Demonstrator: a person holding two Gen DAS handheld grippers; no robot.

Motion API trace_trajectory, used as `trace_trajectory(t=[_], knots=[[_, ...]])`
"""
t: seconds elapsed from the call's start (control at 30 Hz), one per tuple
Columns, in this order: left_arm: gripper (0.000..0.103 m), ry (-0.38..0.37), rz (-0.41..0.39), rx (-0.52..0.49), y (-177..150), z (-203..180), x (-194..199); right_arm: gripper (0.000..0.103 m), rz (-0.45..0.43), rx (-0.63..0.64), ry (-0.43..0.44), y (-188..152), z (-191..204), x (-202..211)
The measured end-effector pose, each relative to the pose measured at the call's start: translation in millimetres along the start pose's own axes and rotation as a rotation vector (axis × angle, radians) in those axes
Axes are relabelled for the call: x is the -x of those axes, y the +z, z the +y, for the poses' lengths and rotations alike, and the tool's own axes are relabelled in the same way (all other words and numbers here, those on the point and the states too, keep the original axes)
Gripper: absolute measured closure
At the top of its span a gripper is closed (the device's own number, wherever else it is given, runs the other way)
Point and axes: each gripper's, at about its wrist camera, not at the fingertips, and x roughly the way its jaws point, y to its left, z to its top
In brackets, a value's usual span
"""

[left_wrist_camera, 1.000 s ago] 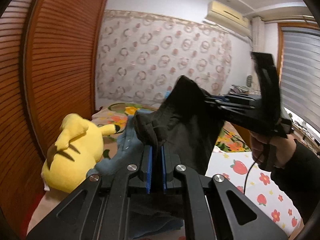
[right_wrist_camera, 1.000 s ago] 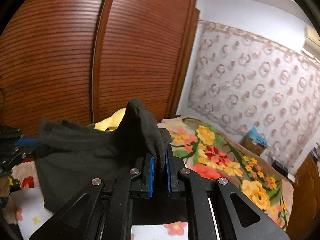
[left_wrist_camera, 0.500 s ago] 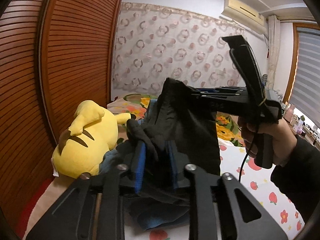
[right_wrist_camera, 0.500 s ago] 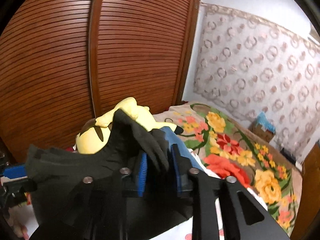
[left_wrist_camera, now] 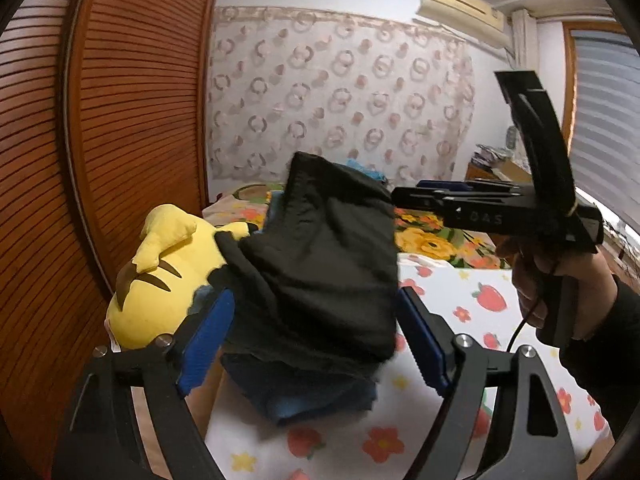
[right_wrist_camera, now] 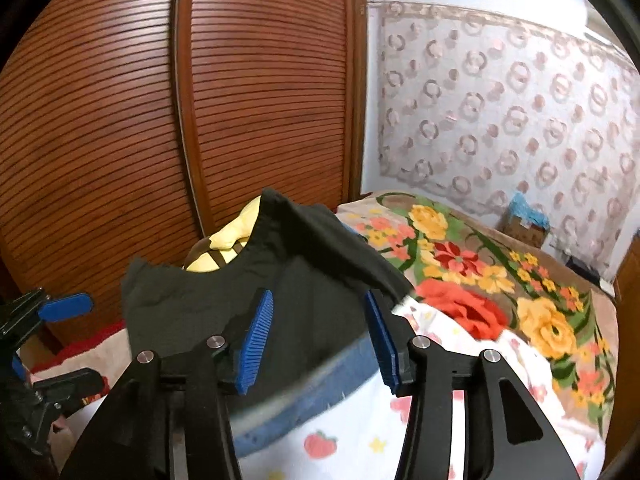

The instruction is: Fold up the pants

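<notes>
The black pants (left_wrist_camera: pixel 320 264) lay folded atop a blue garment (left_wrist_camera: pixel 316 396) on the bed (left_wrist_camera: pixel 460 380), a yellow plush (left_wrist_camera: pixel 160 264) at 9 o'clock. Left tool (left_wrist_camera: pixel 316 340) and right tool (right_wrist_camera: pixel 320 340) stood released, 2 jaws spread wide around the pants.

We note a slatted wooden wardrobe (right_wrist_camera: pixel 180 120), ring-patterned curtain (left_wrist_camera: pixel 340 108), wall air conditioner (left_wrist_camera: pixel 460 4), window blinds (left_wrist_camera: pixel 604 128), and a floral-blanketed bed (right_wrist_camera: pixel 500 280).

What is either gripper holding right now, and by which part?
Nothing. The left gripper and right gripper are both open, the black pants lying loose between their fingers on a blue garment.
</notes>
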Motion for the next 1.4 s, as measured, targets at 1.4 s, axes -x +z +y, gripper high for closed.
trace_trajectory(t=[1.4], knots=[[0.0, -0.185, -0.074, -0.133, -14, -137, 102, 0.032, -0.171, -0.295, -0.476, -133, 161, 277]])
